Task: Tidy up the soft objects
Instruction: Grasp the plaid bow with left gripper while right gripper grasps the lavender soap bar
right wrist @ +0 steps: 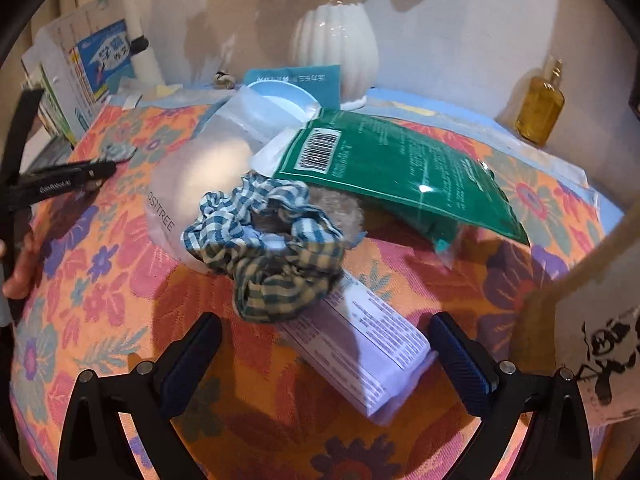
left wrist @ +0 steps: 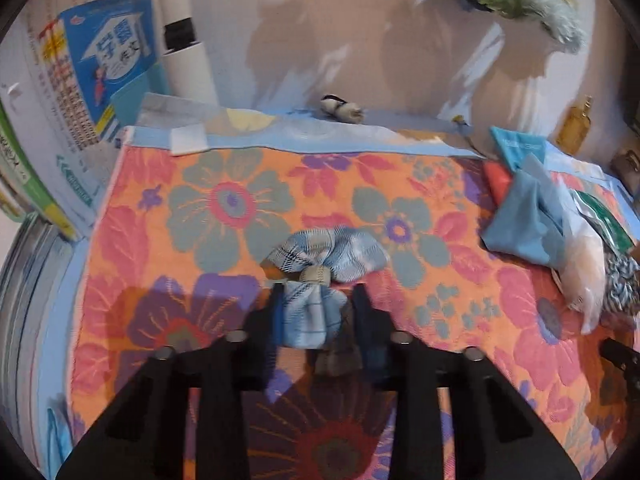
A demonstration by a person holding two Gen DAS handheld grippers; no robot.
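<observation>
Over at the far left of the left wrist view, a stack of books (left wrist: 96, 80) leans against the wall beside the flowered cloth (left wrist: 160, 248) that covers the table. Near the middle, the left gripper (left wrist: 318, 292) points down at the cloth with its jaws drawn close on a blue plaid scrunchie (left wrist: 320, 264): the lower bunch of fabric is pinched between the two dark fingers, while the upper ruffles spread out on the cloth beyond the tips. Further right lies a folded blue cloth (left wrist: 520, 228), next to a frosted plastic pouch (left wrist: 584, 276).

From the right wrist view, the left gripper shows at the left edge, well apart from the pile. In the centre a green checked scrunchie (right wrist: 268, 248) rests on a white printed packet (right wrist: 360, 356), with a green foil bag (right wrist: 400, 172) behind it. The right gripper (right wrist: 324, 340) hovers with its jaws spread wide, holding nothing, one finger on each side of the packet's near end. A white vase (right wrist: 336, 40) and an amber bottle (right wrist: 540, 108) stand at the back right
</observation>
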